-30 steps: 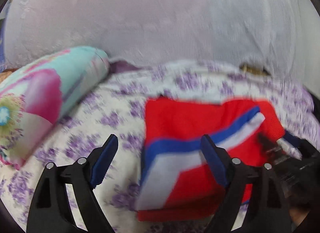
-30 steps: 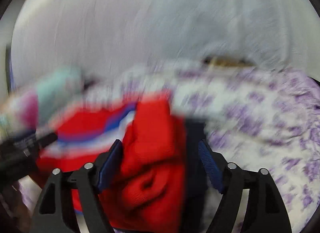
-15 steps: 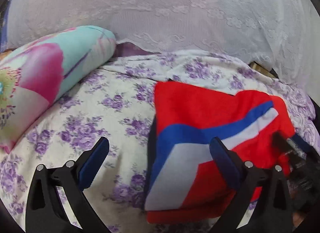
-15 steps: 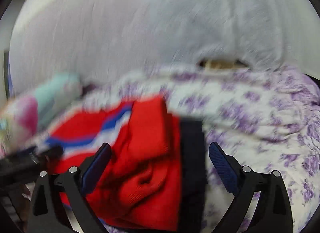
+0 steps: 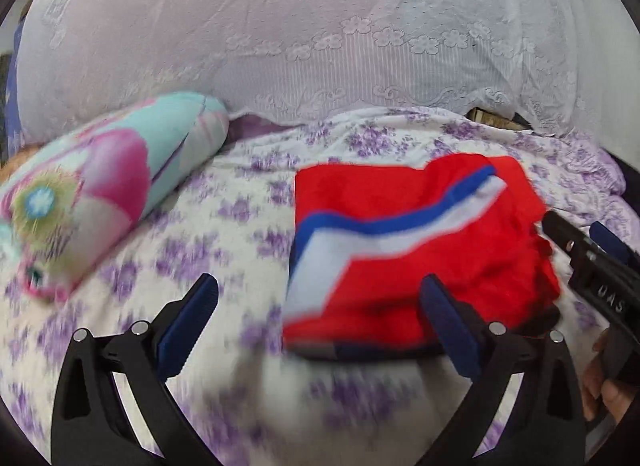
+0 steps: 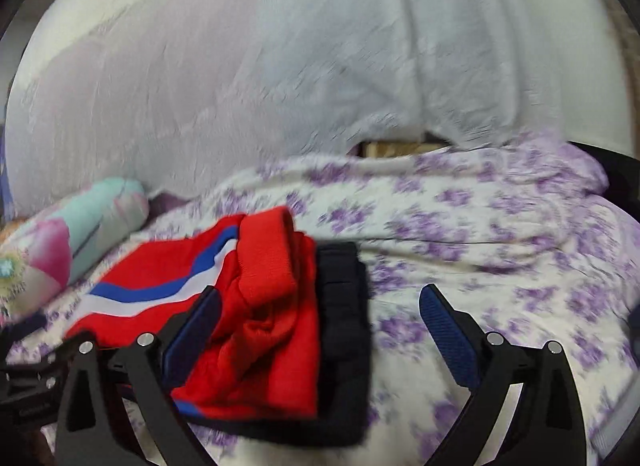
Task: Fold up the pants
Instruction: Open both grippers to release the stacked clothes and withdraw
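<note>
The red pants (image 5: 404,250) with a blue and white stripe lie folded into a compact bundle on the floral bedsheet (image 5: 224,250). In the right wrist view the same pants (image 6: 264,318) show a bunched red waistband and a dark edge on their right side. My left gripper (image 5: 320,314) stands open just in front of the bundle, its jaws wide and holding nothing. My right gripper (image 6: 320,322) is open too, close above the near edge of the pants, pads apart from the cloth. Its black body (image 5: 600,282) shows at the right of the left wrist view.
A teal and pink flowered bolster pillow (image 5: 100,193) lies at the left of the bed. A white lace curtain (image 5: 320,37) hangs behind the bed. A hand (image 5: 604,394) holds the right gripper at the lower right. Bare sheet (image 6: 500,250) stretches right of the pants.
Both grippers widened their jaws and drew back from the pants, which lie let go on the sheet. The right gripper's view also rolled slightly.
</note>
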`<state>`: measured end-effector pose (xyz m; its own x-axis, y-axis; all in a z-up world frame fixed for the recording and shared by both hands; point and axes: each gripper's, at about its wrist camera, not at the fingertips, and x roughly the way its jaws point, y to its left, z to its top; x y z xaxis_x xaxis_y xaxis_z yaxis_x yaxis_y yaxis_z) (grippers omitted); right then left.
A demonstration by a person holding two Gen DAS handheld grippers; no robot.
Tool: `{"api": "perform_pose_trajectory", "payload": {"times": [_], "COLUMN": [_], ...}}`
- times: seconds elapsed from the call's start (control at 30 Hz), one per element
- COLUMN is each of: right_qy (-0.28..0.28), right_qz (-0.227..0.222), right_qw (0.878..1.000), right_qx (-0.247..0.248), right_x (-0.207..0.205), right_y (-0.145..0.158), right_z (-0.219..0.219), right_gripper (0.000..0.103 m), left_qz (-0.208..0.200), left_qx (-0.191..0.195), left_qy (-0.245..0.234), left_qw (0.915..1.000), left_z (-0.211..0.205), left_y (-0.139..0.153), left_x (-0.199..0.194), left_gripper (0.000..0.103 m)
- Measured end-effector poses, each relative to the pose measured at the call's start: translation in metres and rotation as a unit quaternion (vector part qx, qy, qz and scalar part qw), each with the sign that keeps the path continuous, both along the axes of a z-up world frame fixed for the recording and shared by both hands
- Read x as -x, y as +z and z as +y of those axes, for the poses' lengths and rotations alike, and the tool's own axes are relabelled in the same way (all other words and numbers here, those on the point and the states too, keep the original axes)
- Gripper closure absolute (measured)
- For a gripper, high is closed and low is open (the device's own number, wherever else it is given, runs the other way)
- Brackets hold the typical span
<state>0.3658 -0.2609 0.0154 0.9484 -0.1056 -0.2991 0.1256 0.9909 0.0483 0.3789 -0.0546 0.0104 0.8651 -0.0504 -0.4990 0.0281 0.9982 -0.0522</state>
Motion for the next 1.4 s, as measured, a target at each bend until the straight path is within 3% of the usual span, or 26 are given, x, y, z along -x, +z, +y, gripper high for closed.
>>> {"api": "perform_pose_trajectory", "payload": {"times": [0.07, 0.13, 0.27, 0.47, 0.83, 1.4], "right_qy": [-0.02, -0.02, -0.019, -0.021, 0.019, 0.024], "right_qz": [-0.025, -0.028, 0.008, 0.008, 0.039, 0.037], "right_qw": [0.999, 0.999, 0.997, 0.996, 0.999, 0.999], "right_qx": [-0.013, -0.023, -0.07, -0.09, -0.014, 0.001], "right_x": [0.024, 0.043, 0.077, 0.107, 0.093, 0.093], "right_y": [0.002, 0.005, -0.001, -0.004, -0.004, -0.003], "right_z": [-0.007, -0.008, -0.022, -0.026, 0.011, 0.017], "right_gripper": [0.004, 0.004, 0.004, 0.004, 0.004, 0.004], "left_qz": [0.019, 0.025, -0.002, -0.024, 0.02, -0.001], "left_qx": [0.036, 0.038, -0.029, -0.075, -0.033, -0.039], "left_qy": [-0.004, 0.002, 0.023, 0.024, 0.011, 0.013], "left_qw": [0.9992, 0.999, 0.9993, 0.9966, 0.9992, 0.9992], "left_z": [0.002, -0.001, -0.016, -0.028, -0.015, -0.014], "left_y": [-0.002, -0.004, -0.003, 0.0, -0.008, -0.004], "left_x": [0.015, 0.031, 0.072, 0.107, 0.081, 0.08], "left_gripper": [0.004, 0.004, 0.004, 0.004, 0.004, 0.004]}}
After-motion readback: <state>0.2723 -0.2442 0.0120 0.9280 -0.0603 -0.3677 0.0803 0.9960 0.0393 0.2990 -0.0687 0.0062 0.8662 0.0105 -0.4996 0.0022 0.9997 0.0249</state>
